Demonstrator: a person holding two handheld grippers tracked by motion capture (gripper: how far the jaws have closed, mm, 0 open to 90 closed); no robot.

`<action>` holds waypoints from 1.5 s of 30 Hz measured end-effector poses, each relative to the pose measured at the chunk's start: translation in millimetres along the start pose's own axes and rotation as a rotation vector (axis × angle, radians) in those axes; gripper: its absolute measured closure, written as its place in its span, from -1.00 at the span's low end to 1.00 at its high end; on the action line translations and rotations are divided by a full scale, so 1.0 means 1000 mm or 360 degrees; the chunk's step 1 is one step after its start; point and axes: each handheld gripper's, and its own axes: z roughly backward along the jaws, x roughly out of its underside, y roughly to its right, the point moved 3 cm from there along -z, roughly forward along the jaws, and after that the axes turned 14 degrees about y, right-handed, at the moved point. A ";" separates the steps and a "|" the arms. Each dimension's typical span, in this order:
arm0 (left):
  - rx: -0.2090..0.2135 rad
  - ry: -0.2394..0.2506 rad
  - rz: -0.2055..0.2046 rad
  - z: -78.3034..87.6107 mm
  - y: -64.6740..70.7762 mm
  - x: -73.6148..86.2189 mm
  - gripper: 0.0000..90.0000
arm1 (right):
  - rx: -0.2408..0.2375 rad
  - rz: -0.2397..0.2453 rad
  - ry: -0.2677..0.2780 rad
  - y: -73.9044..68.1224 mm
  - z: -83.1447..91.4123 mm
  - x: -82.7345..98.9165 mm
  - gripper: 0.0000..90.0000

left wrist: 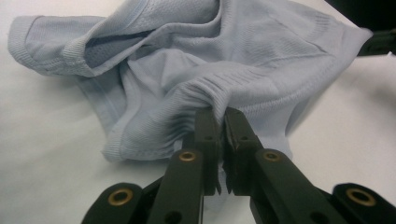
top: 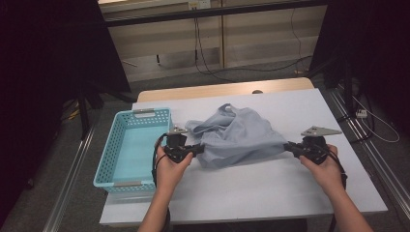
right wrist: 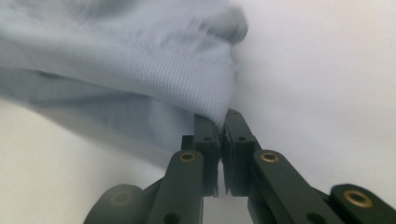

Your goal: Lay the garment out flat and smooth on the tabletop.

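A crumpled pale-blue garment (top: 239, 137) lay on the white worktop (top: 290, 193) just beside a turquoise basket (top: 130, 145), stretched between a person's two tongs, the left tongs (top: 198, 149) clamped on its bunched near edge and the right tongs (top: 288, 146) pinching its opposite corner.

1. My left tongs (left wrist: 219, 122) rise from the bottom edge, both black jaws pressed together on a bunched fold of the pale blue-grey garment (left wrist: 205, 60).
2. The cloth puckers into fine ridges where the jaws pinch it.
3. The garment lies crumpled on the white tabletop (left wrist: 42, 135), with a ribbed hem curling along its upper left and an opening gaping there.
4. At the far right edge, a dark piece of my other tongs (left wrist: 380, 42) meets the garment's corner.
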 end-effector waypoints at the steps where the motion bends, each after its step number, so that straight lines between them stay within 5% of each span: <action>1: 0.0000 0.0000 0.0000 0.000 0.000 0.000 0.91 | 0.0000 0.0000 0.0000 0.000 0.000 0.000 0.91; 11: 0.0012 -0.0029 -0.0012 -0.005 0.003 0.002 0.90 | 0.0028 0.0031 -0.0066 -0.001 -0.003 0.011 0.57; 14: 0.0011 -0.0040 -0.0015 -0.007 0.003 0.004 0.90 | 0.0010 0.0044 -0.0039 -0.004 -0.004 0.010 0.30; 22: 0.0004 -0.0059 -0.0027 -0.012 0.002 0.007 0.89 | -0.0037 0.0034 0.0077 -0.012 -0.005 0.001 0.14; 32: -0.0026 -0.0075 -0.0022 -0.014 -0.001 0.010 0.89 | -0.0066 0.0088 -0.0016 -0.025 -0.026 0.006 0.28; 39: -0.0080 -0.0099 -0.0033 -0.011 -0.006 0.012 0.89 | -0.0094 0.0109 -0.0149 -0.028 -0.050 0.014 0.81; 45: -0.0114 -0.0103 -0.0054 -0.009 -0.004 0.011 0.90 | -0.0111 0.0132 -0.0159 -0.030 -0.059 0.014 1.00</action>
